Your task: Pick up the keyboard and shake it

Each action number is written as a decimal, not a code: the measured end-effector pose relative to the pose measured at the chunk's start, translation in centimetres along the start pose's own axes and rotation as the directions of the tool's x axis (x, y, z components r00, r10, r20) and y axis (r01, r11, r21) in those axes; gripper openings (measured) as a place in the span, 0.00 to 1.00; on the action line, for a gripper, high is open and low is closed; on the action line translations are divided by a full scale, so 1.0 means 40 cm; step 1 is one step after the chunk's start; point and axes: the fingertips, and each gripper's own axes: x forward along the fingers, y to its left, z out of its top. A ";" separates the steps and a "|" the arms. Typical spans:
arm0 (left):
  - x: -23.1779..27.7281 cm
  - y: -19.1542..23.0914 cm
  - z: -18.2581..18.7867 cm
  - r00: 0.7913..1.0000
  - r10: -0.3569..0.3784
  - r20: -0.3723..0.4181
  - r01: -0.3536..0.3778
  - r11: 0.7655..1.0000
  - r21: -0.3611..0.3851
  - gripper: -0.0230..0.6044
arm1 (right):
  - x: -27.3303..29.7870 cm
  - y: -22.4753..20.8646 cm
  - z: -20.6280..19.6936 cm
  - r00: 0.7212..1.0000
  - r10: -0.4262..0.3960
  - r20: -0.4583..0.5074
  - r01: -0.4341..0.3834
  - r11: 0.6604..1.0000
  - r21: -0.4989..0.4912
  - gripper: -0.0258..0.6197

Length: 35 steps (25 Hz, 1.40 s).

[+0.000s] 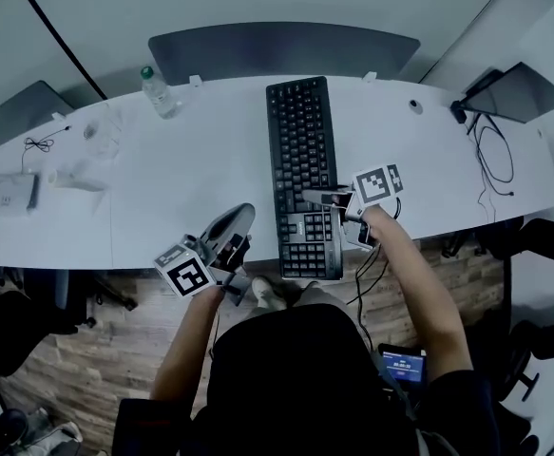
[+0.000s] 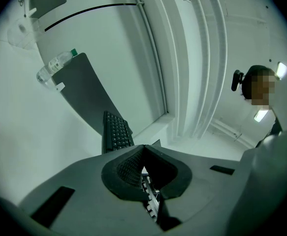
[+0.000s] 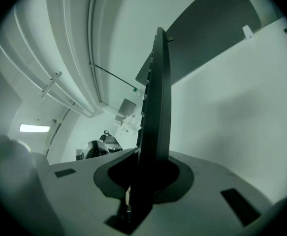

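Our right tool [image 1: 326,198] grips the right long edge of the black keyboard [image 1: 300,141] lying on the white desk [image 1: 191,169], our left tool [image 1: 243,215] clenched empty beside it; held by one side only, the keyboard may twist loose when shaken.

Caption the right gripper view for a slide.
Right gripper clamped on the black keyboard, seen edge-on, with the white table alongside.
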 end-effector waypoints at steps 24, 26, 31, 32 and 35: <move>0.101 0.030 -0.059 0.993 0.109 -0.032 -0.109 0.994 0.025 0.06 | 0.015 -0.103 -0.024 0.960 0.005 -0.279 -0.021 0.998 -0.053 0.17; 0.113 0.033 -0.061 0.992 0.122 -0.035 -0.120 0.992 0.034 0.06 | 0.011 -0.106 -0.018 0.956 0.009 -0.293 -0.028 0.998 -0.060 0.17; 0.140 0.046 -0.062 0.987 0.153 -0.041 -0.151 0.987 0.057 0.06 | -0.004 -0.107 -0.004 0.946 0.021 -0.324 -0.049 0.996 -0.079 0.17; 0.144 0.046 -0.063 0.986 0.159 -0.045 -0.157 0.986 0.060 0.06 | -0.008 -0.108 -0.003 0.943 0.020 -0.332 -0.051 0.995 -0.084 0.17; 0.152 0.045 -0.066 0.984 0.167 -0.056 -0.163 0.984 0.065 0.06 | -0.017 -0.110 -0.004 0.933 0.018 -0.359 -0.057 0.994 -0.097 0.17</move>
